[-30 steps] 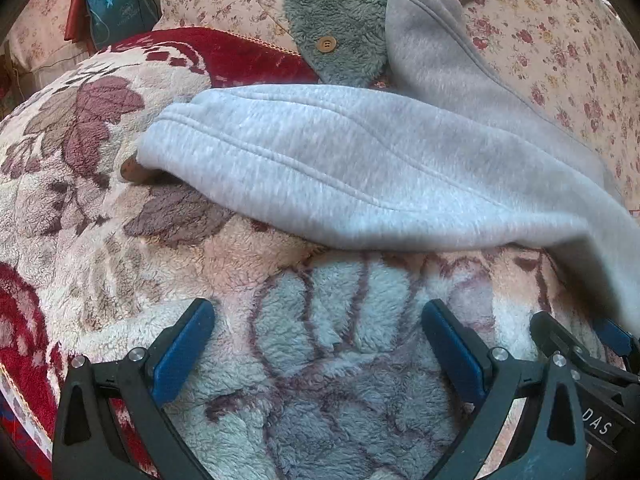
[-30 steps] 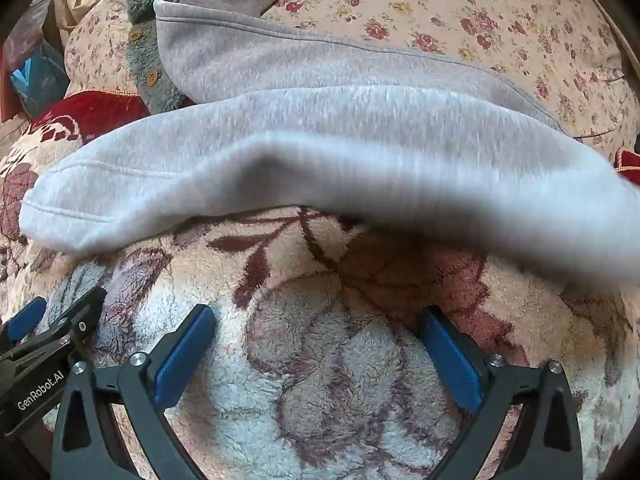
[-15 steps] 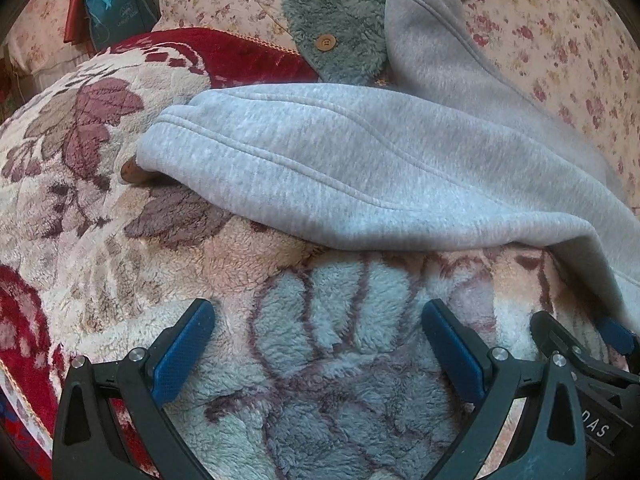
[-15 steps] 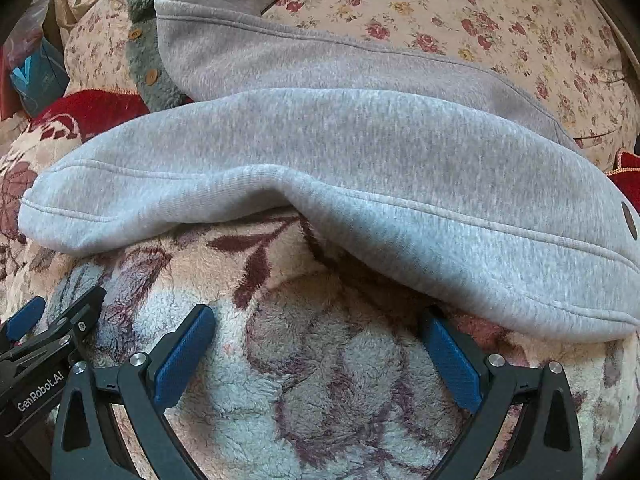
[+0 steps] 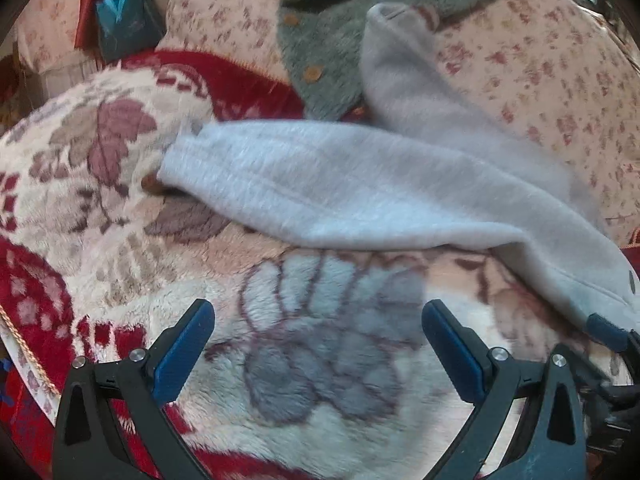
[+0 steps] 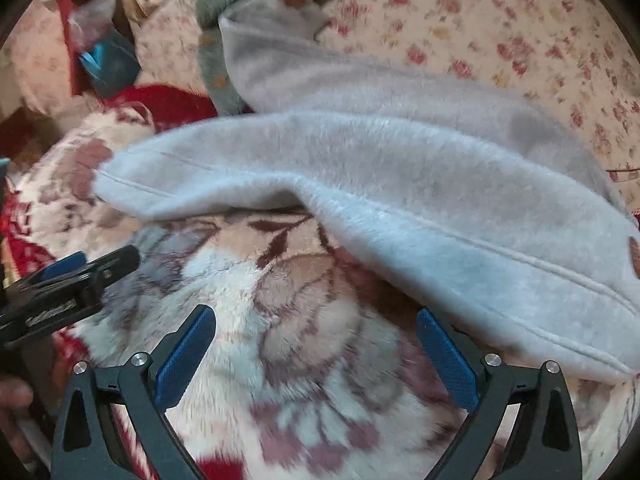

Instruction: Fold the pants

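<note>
We see both views lit by soft, bright daylight with no hard glare. A faint shadow lies under the near fold of the pale grey fleece pants. Motion blur smears the fluffy floral red-and-cream blanket and softens the far flowered pink cushion. Fisheye curvature bends every edge, and black vignette fills the corners.

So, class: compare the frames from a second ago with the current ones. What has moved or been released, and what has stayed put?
The left gripper and right gripper have both drawn back a little from the grey pants, which now look smaller in both views. Neither has taken hold of anything; both jaws stayed wide open and empty. The pants stayed folded over on the floral blanket, and the green fleece garment behind them did not move.
</note>
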`<state>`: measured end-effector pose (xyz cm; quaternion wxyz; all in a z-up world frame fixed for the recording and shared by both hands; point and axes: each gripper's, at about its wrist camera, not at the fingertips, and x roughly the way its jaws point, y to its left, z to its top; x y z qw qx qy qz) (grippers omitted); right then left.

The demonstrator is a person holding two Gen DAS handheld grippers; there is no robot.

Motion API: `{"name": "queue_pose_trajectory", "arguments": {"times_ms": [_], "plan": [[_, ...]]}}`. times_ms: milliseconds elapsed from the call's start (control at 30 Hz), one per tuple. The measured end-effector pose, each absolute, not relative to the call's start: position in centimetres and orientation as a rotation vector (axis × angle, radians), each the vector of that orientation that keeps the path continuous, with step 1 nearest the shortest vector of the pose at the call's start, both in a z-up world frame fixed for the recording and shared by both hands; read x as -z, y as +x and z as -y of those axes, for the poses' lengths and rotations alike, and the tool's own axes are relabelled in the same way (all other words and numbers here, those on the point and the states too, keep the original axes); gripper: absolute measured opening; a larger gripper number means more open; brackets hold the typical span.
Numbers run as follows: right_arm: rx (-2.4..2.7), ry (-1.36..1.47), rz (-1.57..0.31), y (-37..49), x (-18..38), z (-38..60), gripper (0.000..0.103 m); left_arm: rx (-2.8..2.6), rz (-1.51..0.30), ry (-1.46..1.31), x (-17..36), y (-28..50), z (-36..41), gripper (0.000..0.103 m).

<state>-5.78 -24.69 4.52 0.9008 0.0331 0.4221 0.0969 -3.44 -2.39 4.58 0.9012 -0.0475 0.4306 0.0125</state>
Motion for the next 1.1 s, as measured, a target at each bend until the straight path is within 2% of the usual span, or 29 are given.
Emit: {"name": "queue_pose_trajectory", "arguments": {"times_ms": [200,467,1100], "plan": [[-0.231,0.029,-0.749,-9.1,-7.9,27.4,0.101,0.021,-0.838,-0.037,-7.2,-4.3,6.4,0.103],[-0.183,0.082,-0.746,-12.1,-9.2,31.6,0.101,0.09,-0.735,-0.015,-9.0,-7.0,10.6,0.103],[-0.136,0.144,-0.731,-15.3,-10.5,36.9,0.101,0.107,-0.727,0.017,-10.5,-8.6,13.0,0.103]]}}
